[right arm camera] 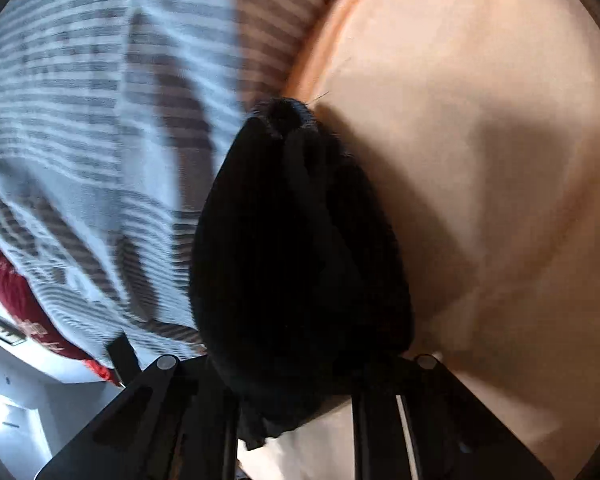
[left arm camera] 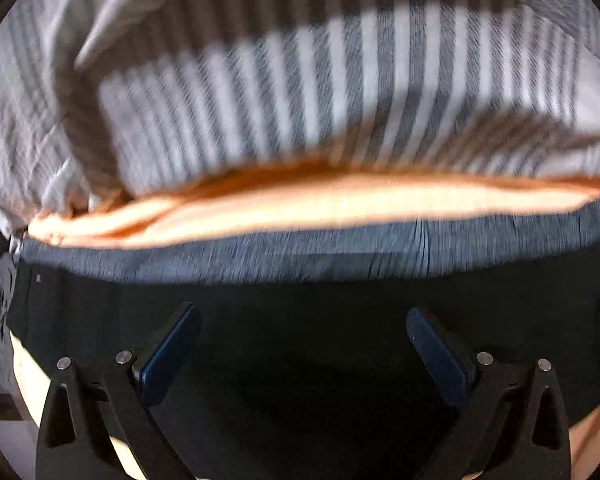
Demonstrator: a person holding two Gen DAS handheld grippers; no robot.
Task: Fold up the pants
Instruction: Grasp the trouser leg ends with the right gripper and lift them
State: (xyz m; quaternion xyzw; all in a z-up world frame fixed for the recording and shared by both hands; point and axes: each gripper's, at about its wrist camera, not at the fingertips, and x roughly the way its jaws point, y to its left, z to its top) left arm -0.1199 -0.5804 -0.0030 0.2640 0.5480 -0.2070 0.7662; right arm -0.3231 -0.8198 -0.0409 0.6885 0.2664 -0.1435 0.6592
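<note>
— Item?
— One pair of black, soft-fabric pants (left arm camera: pixel 300 304) with a heathered blue-grey waistband (left arm camera: pixel 320 248).
— Position in the left wrist view?
— Spread wide across the lower half of the picture; the waistband edge runs side to side along the far border of the black cloth, lying against pale peach fabric.
— And in the right wrist view?
— The same black cloth (right arm camera: pixel 300 240) stands bunched into a tall, rounded mass that narrows to a folded tip at its far end, with a seam or crease running down its middle.
— Surface detail?
— Too dark to make out beyond a slightly fuzzy edge.
</note>
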